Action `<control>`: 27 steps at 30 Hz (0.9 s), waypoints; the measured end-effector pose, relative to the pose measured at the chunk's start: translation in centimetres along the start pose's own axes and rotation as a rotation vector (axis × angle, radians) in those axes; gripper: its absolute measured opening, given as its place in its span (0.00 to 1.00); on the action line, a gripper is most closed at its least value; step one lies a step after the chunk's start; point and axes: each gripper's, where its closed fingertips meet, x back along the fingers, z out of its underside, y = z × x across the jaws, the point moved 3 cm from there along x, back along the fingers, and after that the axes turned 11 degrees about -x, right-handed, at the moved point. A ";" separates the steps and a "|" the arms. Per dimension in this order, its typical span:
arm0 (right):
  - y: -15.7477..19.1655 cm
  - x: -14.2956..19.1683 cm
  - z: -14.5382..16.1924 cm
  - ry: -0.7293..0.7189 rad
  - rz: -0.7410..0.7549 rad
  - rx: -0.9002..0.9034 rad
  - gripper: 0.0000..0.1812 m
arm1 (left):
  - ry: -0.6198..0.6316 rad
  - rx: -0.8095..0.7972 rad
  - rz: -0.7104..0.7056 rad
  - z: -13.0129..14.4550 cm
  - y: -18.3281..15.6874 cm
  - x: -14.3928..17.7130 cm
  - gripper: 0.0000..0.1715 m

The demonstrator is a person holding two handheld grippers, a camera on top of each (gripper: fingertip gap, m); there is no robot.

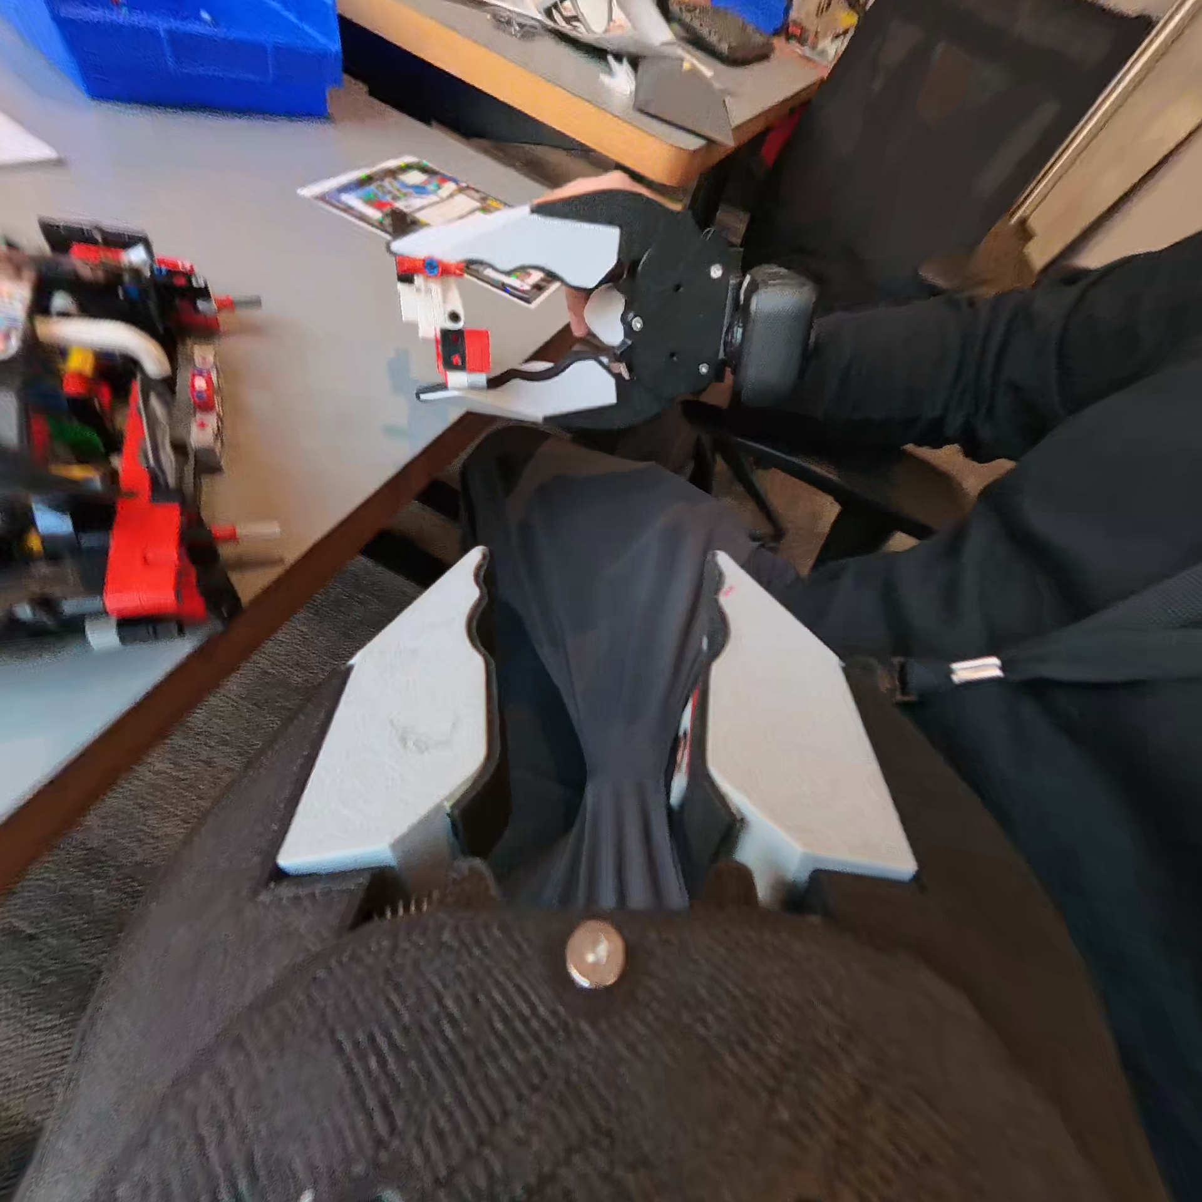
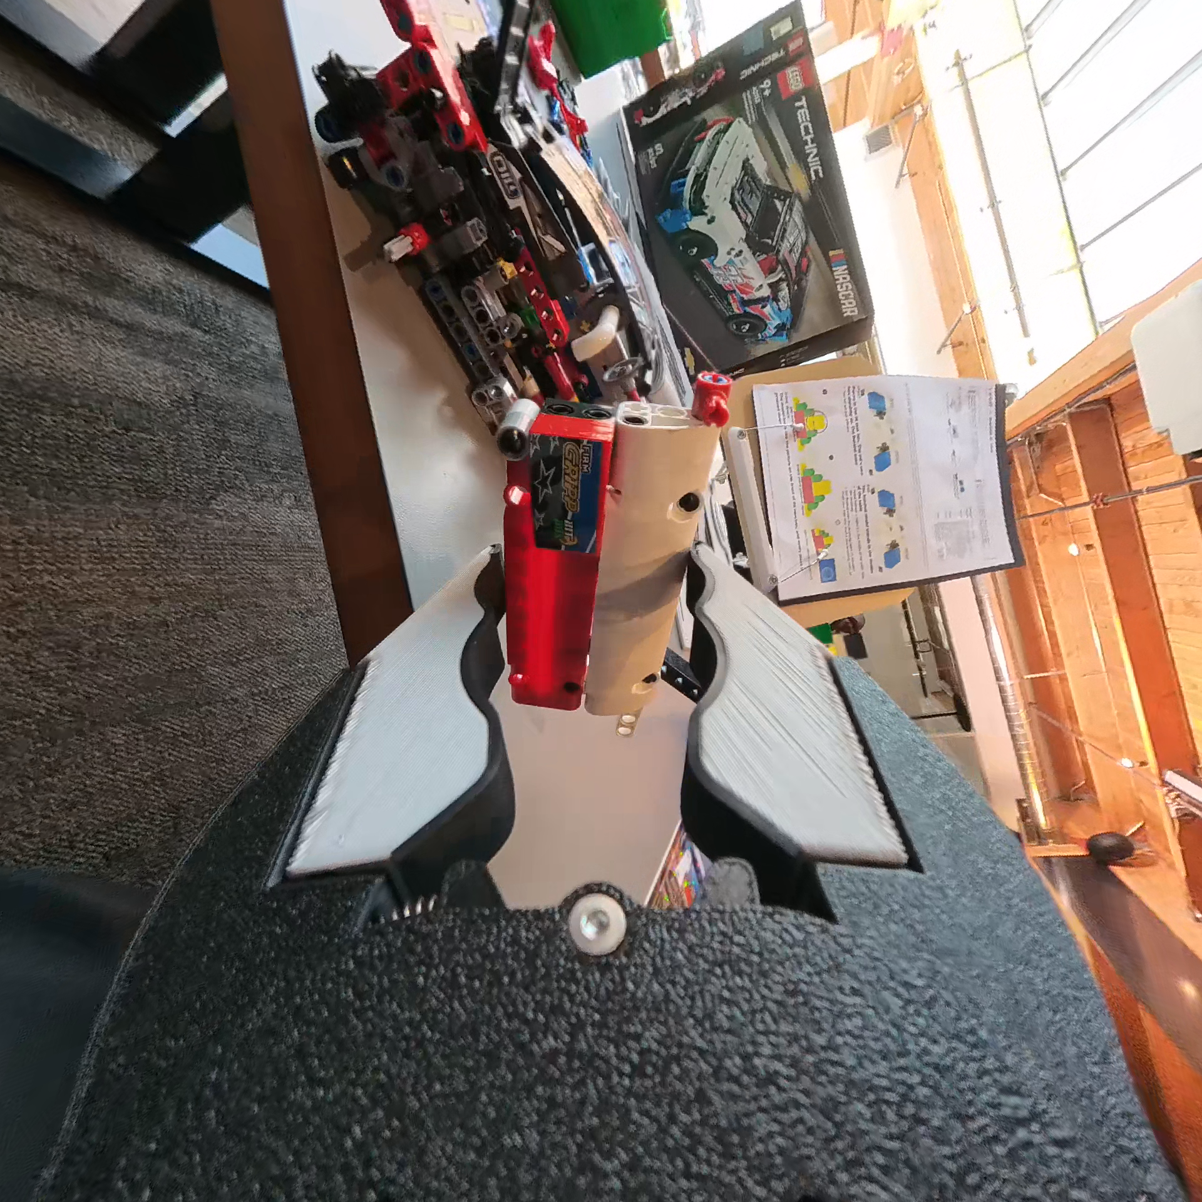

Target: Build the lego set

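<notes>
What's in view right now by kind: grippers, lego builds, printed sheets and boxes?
Grippers: 2, left gripper empty, right gripper clamping the red and white sub-assembly
Lego builds: 2, that sub-assembly and the car chassis
Printed sheets: 2, instruction booklet, clipped sheet
Boxes: 1, set box
Total: 7

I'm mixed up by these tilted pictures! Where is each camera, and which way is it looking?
Left wrist view: sits on the open, empty left tool, looking over a black-trousered lap toward the grey tabletop; black sleeves show.
Right wrist view: sits on the right tool, looking along the table; no body shows.
Shared: the right tool gripping the red-and-white brick panel piece, and the half-built red-and-black brick car.
</notes>
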 end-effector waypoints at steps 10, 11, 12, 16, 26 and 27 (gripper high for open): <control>-1.2 0.6 0.9 0.007 0.018 -0.068 0.30 | 0.184 -0.063 -0.144 -3.8 4.2 -2.4 0.38; -1.3 0.6 0.9 0.007 0.020 -0.073 0.30 | 0.215 -0.068 -0.163 -3.8 4.7 -2.1 0.38; -1.4 0.7 1.0 0.007 0.022 -0.078 0.30 | 0.241 -0.073 -0.174 -4.0 5.0 -1.9 0.38; -1.6 0.7 1.2 0.009 0.021 -0.091 0.30 | 0.316 -0.141 -0.235 -5.6 5.8 -1.2 0.35; -1.2 1.3 0.6 -0.009 0.009 -0.087 0.30 | 0.460 -0.127 -0.347 -3.8 8.8 -5.5 0.28; -1.3 1.4 0.6 -0.009 0.008 -0.087 0.30 | 0.487 -0.139 -0.370 -3.5 9.3 -5.3 0.30</control>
